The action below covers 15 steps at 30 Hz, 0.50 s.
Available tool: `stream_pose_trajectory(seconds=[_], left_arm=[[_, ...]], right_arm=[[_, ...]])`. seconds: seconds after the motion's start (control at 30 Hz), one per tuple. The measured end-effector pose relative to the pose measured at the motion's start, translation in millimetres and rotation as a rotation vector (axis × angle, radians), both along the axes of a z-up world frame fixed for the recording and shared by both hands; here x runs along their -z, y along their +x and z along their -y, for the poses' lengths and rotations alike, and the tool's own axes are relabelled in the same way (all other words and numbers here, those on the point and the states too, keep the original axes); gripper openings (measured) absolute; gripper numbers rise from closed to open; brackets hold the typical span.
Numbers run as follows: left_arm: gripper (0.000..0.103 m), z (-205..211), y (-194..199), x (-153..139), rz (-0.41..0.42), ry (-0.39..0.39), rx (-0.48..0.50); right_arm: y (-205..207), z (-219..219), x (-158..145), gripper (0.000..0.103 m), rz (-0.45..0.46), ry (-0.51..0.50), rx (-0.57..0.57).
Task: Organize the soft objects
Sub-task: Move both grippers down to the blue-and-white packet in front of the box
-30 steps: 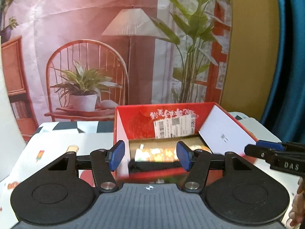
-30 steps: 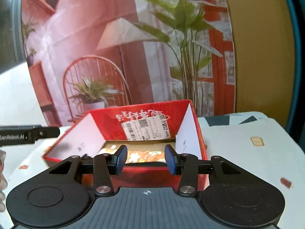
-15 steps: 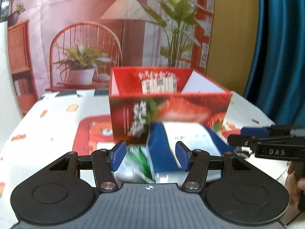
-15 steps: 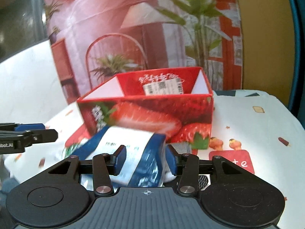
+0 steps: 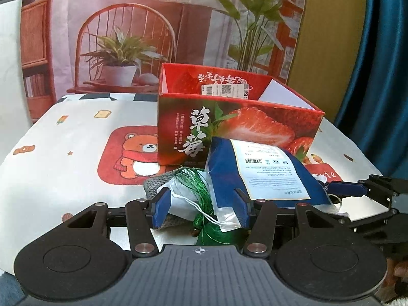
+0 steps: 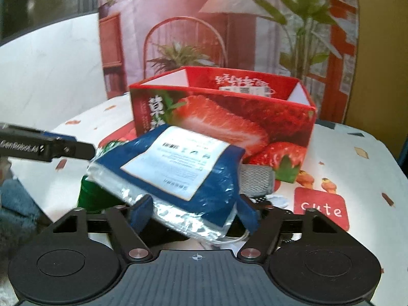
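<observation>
Left gripper (image 5: 201, 204), jaws spread around green tassel (image 5: 201, 191); right gripper (image 6: 193, 210), jaws parted about blue pouch (image 6: 178, 168), tassel mostly hidden

Backdrop: a printed pink fabric backdrop (image 5: 122, 12) hung behind the table, showing a rattan chair, potted plants, a floor lamp and a wooden bookshelf.
Wall: a mustard-yellow wall panel (image 5: 331, 38) stood right of the backdrop.
Curtain: a deep blue curtain (image 5: 382, 63) hung at the far right.
Table: a white tablecloth with cartoon bear print (image 5: 63, 153) covered the table.
Light: daylight fell brightly on the cloth.
</observation>
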<state>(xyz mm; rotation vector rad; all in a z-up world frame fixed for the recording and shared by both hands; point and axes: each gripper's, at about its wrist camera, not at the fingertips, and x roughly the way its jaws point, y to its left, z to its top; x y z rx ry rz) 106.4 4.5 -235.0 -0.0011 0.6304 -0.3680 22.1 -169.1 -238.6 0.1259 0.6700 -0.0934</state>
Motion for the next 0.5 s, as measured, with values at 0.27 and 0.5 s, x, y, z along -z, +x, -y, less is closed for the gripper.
stream_pose_trajectory(seconds=[0.27,0.5], left_arm=[[0.056,0,-1,-1,0.003,-0.005,-0.007],[0.056,-2,0,0,0.000,-0.010,-0.011]], right_arm=[[2,-9,4,0.084,-0.024,-0.052,-0.048],[7,-7,16,0.080,-0.062,-0.123,-0.010]])
